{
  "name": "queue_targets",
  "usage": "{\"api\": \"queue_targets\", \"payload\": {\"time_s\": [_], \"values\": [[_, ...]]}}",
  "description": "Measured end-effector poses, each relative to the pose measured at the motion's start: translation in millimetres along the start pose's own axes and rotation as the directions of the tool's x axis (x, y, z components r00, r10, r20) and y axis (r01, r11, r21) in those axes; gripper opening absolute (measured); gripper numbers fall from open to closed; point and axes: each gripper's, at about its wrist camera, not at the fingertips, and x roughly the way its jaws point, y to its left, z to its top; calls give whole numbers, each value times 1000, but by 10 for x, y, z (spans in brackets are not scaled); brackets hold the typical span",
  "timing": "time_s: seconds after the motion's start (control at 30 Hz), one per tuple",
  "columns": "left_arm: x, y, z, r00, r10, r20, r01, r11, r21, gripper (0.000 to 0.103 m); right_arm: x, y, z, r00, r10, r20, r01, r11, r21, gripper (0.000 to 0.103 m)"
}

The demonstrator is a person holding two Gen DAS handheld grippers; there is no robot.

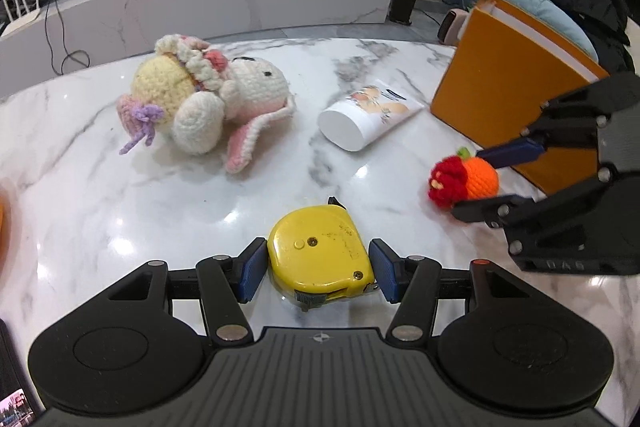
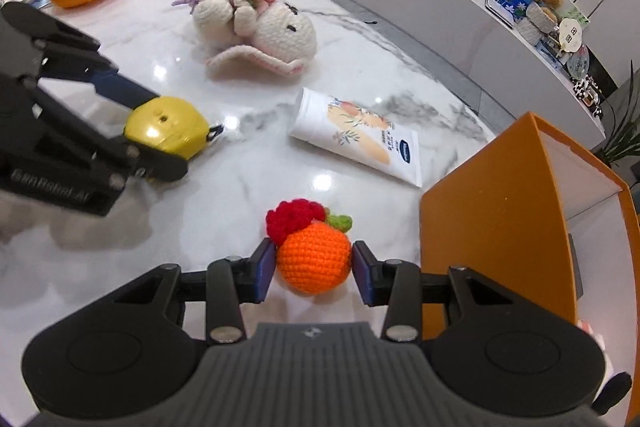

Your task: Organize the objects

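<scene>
Holding so far | left gripper (image 1: 318,269) clamps yellow plastic tape measure (image 1: 320,251), lower centre | right gripper (image 2: 314,269) pinches orange crocheted ball (image 2: 314,259) | knitted rabbit doll (image 1: 200,99), white lotion tube (image 1: 368,117) unsorted on marble table (image 1: 80,187)

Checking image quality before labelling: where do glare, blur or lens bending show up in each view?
Left wrist view: white glare spots on the marble table near the tape measure; the table edge bows from the fisheye. Right wrist view: glare beside the cream tube; the left tool looks soft.
</scene>
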Motion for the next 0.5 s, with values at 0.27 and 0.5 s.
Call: {"api": "queue_targets", "payload": {"time_s": [0.27, 0.5], "values": [[97, -107, 9, 998, 48, 42, -51, 997, 64, 75, 82, -93, -26, 1000, -20, 5, 20, 1000, 21, 45], [100, -160, 31, 997, 75, 22, -77, 992, 102, 62, 135, -173, -33, 1000, -3, -3, 3, 997, 72, 44]]}}
